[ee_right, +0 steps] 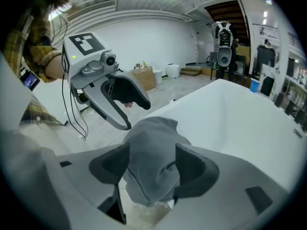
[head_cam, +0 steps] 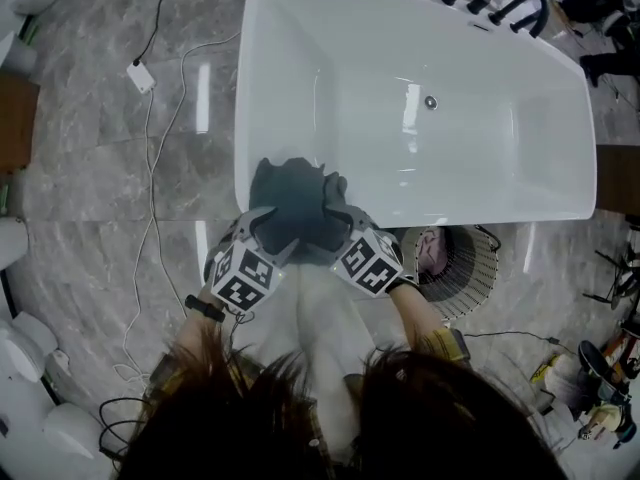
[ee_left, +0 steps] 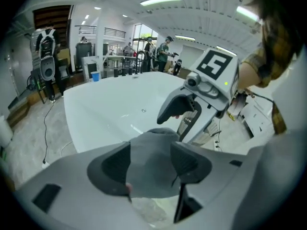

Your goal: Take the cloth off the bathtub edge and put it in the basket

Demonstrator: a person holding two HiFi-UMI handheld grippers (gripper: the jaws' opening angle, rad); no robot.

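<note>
Grey marbled floor (head_cam: 90, 168) lies at the left of the head view, with a thin cable (head_cam: 152, 168) trailing across it from a small white box (head_cam: 140, 76). Next comes the white bathtub (head_cam: 245, 118). A dark grey cloth (head_cam: 295, 208) is draped in a bunched heap over the tub's near edge, close to its left corner.

The left gripper (head_cam: 265, 230) points down at the cloth's left side. In the left gripper view its jaws (ee_left: 151, 162) stand apart with the cloth (ee_left: 153, 145) filling the gap between the pads, not squeezed. The right gripper (head_cam: 343, 223) comes at the cloth's right side, just beside the left one. Its own view shows its jaws (ee_right: 151, 164) apart as well, with a hanging fold of the cloth (ee_right: 151, 143) between them.

Further right, a wire basket (head_cam: 475, 268) stands on the floor against the tub's near side, with something pink (head_cam: 432, 253) inside. The cloth is well apart from it.
</note>
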